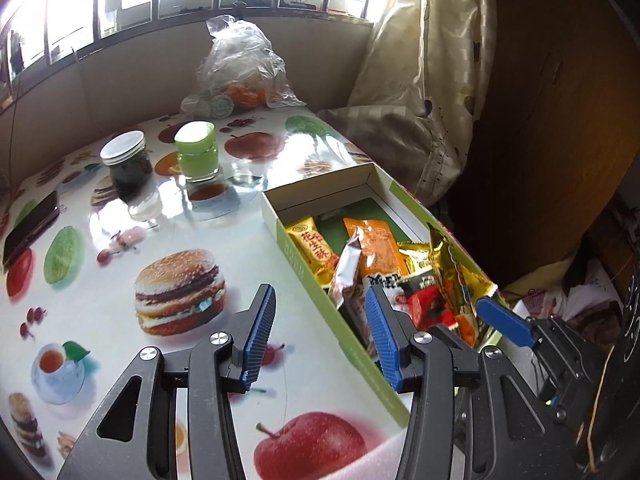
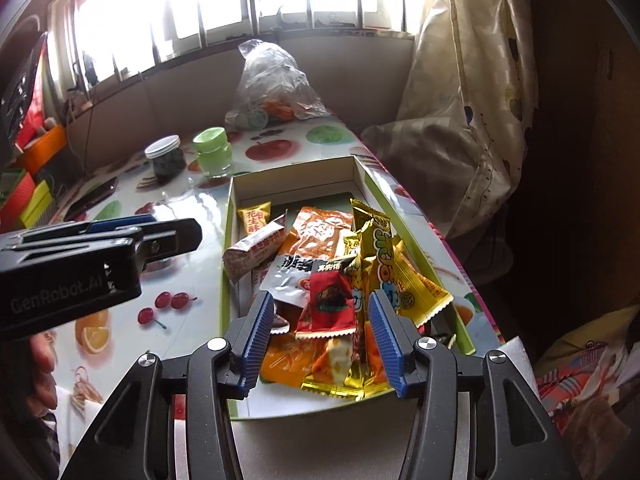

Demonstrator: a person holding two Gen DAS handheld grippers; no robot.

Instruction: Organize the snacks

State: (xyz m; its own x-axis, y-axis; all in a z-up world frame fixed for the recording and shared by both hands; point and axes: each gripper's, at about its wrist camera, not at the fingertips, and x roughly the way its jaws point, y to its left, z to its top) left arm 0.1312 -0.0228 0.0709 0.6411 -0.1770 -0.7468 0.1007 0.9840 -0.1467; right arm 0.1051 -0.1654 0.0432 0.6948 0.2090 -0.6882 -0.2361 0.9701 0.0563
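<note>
- Left gripper [image 1: 322, 336]: fingers spread wide, grasping nothing; left finger above the fruit-and-burger-print tablecloth [image 1: 192, 248], right finger over the near left wall of the snack box [image 1: 310, 276].
- Same left gripper seen side-on at the left of the right wrist view [image 2: 132, 228]; casing lettered "GenRobot.AI".
- Right gripper [image 2: 322, 338]: released, fingers well apart, nothing between the pads; poised over the near end of the snack box [image 2: 226, 240], straddling the snack pile.
- Snack box: open green-sided cardboard tray, white inside, lying along the right side of the table; far end mostly bare.
- Contents, heaped at the near end: yellow packet [image 1: 314, 250] reading "花生酥"; orange packet [image 2: 322, 236], print not legible; red packet [image 2: 328, 306] with a black header, characters too small to read; tall gold packet [image 2: 384, 264] tilted against the right wall, bold cartoon lettering not made out; white-and-pink packet [image 2: 256, 250] lying across the left side.
- Far left of box: green-lidded jar [image 1: 198, 152], and just left of it a white-lidded jar [image 1: 126, 164] with dark contents.
- Far end of table: clear plastic bag [image 1: 240, 68] holding orange fruit.
- Left table edge: dark phone [image 1: 32, 232] lying flat.
</note>
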